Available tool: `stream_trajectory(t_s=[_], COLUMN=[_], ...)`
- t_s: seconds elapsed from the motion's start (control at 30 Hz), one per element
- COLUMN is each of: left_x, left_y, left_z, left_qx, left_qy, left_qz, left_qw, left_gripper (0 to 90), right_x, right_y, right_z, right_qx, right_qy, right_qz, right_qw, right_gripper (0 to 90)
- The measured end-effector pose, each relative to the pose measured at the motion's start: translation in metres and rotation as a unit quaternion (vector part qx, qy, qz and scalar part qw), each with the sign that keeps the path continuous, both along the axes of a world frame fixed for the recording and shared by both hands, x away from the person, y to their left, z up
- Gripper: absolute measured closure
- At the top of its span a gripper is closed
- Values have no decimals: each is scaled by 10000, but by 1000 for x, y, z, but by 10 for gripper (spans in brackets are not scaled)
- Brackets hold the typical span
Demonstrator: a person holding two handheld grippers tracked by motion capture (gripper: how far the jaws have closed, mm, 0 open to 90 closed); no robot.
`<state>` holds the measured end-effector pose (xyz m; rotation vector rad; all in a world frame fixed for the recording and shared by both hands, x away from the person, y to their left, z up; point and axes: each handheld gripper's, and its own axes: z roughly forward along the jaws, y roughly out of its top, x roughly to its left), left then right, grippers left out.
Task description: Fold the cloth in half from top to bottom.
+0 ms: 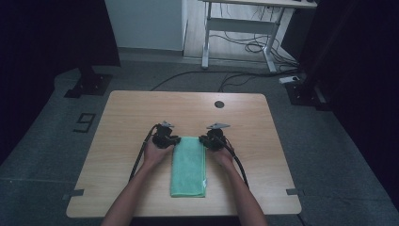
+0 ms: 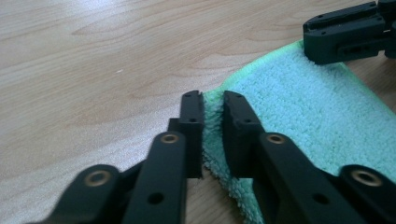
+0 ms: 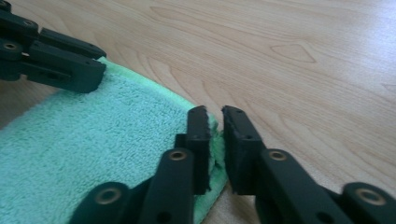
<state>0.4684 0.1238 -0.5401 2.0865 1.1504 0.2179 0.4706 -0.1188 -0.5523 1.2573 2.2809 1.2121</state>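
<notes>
- Towel (image 1: pixel 188 167), green, folded to a long strip, lies flat on table (image 1: pixel 122 117), mid-width, running from table centre toward near edge.
- Left gripper (image 1: pixel 170 141) sits at towel's far-left corner; hand (image 1: pixel 155 153) behind it, resting on table beside towel's left edge.
- Left gripper view: jaws clenched on towel corner (image 2: pixel 212 121), a thin fold of pile pinched between the pads; rest of towel spreads right.
- Right gripper (image 1: pixel 206 141) sits at towel's far-right corner; hand (image 1: pixel 223 155) on table beside towel's right edge.
- Right gripper view: jaws clamped on towel corner (image 3: pixel 214 128), cloth edge squeezed between pads; towel (image 3: pixel 93 140) spreads left.
- Each gripper view shows the other gripper at the opposite far corner, its jaws on the towel's edge (image 2: pixel 343 35) (image 3: pixel 56 60).
- Towel's far edge curves slightly between the two grips; near end lies flat close to near table edge.
- Black cables trail from both grippers back along the forearms.
- Dark round hole (image 1: pixel 219 104) in table near far edge, well apart from towel.
</notes>
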Motion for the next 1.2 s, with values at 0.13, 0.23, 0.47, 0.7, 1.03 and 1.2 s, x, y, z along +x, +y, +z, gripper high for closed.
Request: stream_trajectory(t_s=[0.13,0.23,0.47,0.7,1.03,1.2], left_x=[0,-1,0,-7,-27,-38], left_y=[2,5,4,3,7,7], left_z=[2,8,34,43,65,65], left_qx=[-98,-218,-325,-284,-380,-401], left_qy=[-46,-165,-603,-806,-1158,-1229], left_qz=[-48,-64,-66,-184,-361,-483], left_qw=[9999,9996,9976,9962,9919,9904], left_gripper=[860,869,872,871,870,869], right_x=[-1,-1,1,-7,-27,-38], right_y=[0,-3,-8,-11,-15,-18], right_z=[2,7,33,44,70,71], right_qx=[19,124,257,309,387,380], right_qy=[-54,-120,-468,-686,-1058,-1130], right_qz=[29,47,19,59,236,313], right_qw=[10000,9998,9986,9972,9934,9924], right_gripper=[847,852,855,855,854,853])
